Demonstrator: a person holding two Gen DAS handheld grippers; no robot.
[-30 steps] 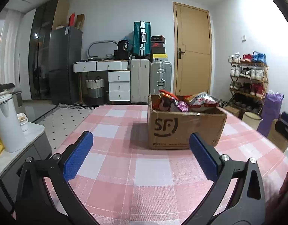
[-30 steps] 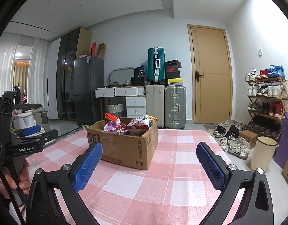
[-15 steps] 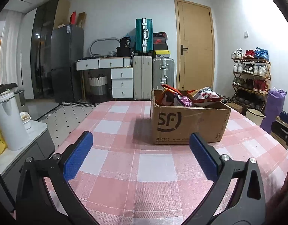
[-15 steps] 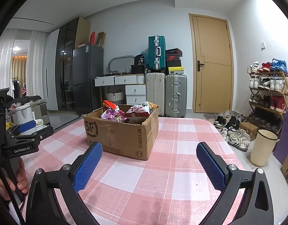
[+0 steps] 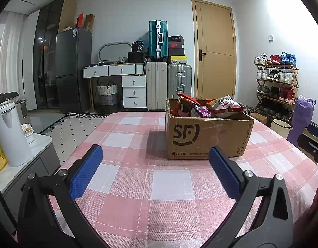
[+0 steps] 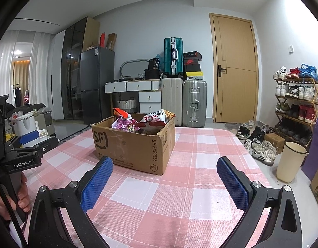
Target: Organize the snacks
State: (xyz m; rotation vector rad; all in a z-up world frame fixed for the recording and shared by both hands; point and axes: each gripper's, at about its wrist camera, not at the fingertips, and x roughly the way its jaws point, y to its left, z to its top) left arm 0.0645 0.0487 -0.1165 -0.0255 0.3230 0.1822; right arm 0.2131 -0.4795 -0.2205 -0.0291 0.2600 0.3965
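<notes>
Kettle (image 5: 9, 132) first, white, standing on a side counter (image 5: 38, 144) at far left, off the tabletop (image 5: 171, 184). We hold our left tool (image 5: 156, 166) low over the pink-and-white checked cloth, its blue pads (image 5: 85, 174) spread wide and grasping nothing. In the right wrist view that same left tool appears at the left edge, with a hand (image 6: 14, 198) wrapped round its handle.

Moving right, the cardboard box (image 5: 206, 137) sits on the tabletop ahead of the left tool, a little to its right, and apart from it. Snack bags (image 5: 202, 106) fill the box and stick up above its rim: an orange-red bag at the left, a purple one in the middle, a white-and-red one at the right.

From our right tool (image 6: 164, 183), the box (image 6: 132, 144) lies ahead and to the left, one corner turned toward us. This tool is also spread wide, with nothing between its blue pads (image 6: 232, 185).

Beyond the tabletop's right edge, we see a cream bin (image 6: 290, 161) on the floor and a shoe rack (image 6: 297, 107) against the wall.
</notes>
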